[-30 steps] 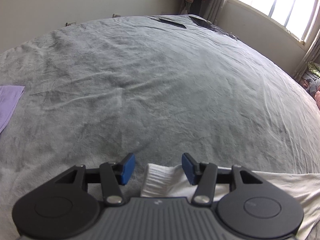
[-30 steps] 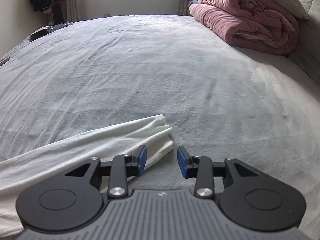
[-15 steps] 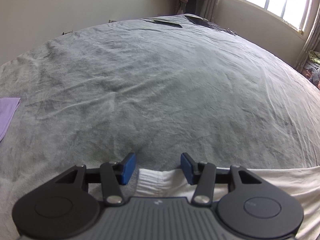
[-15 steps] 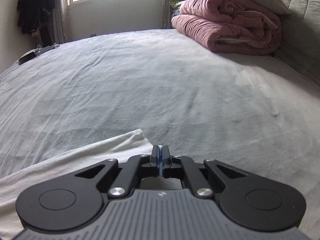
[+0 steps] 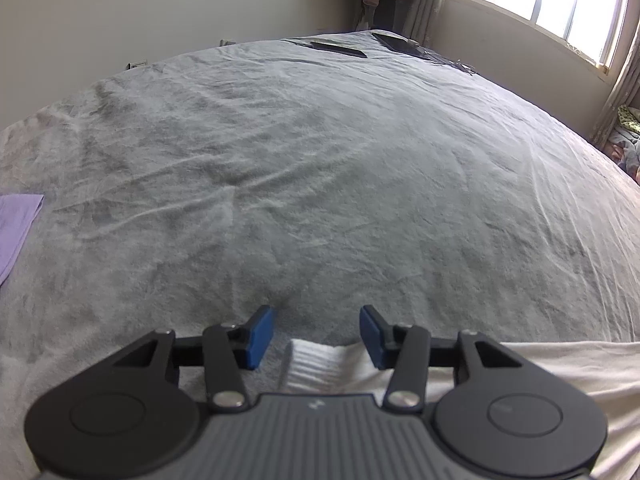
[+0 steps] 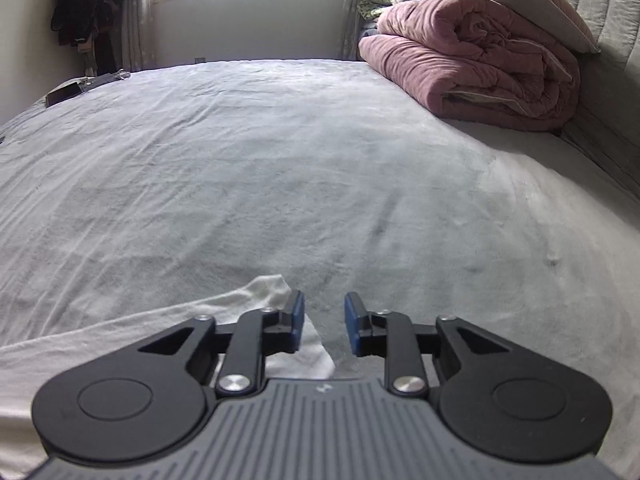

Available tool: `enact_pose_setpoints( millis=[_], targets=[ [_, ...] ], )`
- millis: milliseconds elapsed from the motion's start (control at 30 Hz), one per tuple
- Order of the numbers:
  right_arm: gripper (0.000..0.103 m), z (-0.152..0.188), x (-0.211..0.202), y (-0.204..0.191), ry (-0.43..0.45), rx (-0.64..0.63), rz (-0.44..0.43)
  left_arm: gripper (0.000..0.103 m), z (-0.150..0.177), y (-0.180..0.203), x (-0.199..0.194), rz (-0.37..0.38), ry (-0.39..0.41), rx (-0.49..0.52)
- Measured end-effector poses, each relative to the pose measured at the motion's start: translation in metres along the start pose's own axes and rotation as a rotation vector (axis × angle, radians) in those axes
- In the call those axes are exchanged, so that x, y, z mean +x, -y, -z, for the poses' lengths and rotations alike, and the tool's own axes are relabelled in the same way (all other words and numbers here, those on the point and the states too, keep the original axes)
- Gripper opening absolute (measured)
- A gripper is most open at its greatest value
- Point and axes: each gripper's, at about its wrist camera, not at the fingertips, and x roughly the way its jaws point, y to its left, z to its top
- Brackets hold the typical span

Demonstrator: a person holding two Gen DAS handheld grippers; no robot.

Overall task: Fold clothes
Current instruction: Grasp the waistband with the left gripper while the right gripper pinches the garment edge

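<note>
Here both tongs (image 5: 316, 336) (image 6: 324, 322) gape empty over white garment (image 5: 540, 364) on grey bed (image 6: 280, 184).

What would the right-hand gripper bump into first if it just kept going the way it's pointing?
Probably the grey bedsheet. The right gripper tilts downward, jaws just reopened, nothing between them; the white garment lies slightly left of its line.

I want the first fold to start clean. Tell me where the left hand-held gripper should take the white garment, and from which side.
Take the ribbed cuff at the end of the white garment. It lies flat on the grey bedspread, already between the open pads of the left hand-held gripper. Probably best to come down from above, one pad sliding under the free edge.
</note>
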Motion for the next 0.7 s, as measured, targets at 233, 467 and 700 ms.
enact_pose_setpoints(
  millis=[233,467,700],
  targets=[
    [0.038,-0.015,0.034,-0.025,-0.073,-0.098,-0.034,0.044,-0.005,-0.01,-0.008,-0.006,0.018,0.021],
    [0.001,-0.007,0.046,-0.04,-0.073,-0.12,0.042,0.024,0.004,0.001,0.003,0.027,-0.032,0.091],
    [0.001,-0.013,0.035,-0.044,0.072,-0.094,0.131,0.021,0.002,0.005,-0.008,0.015,0.064,0.11]
  ],
)
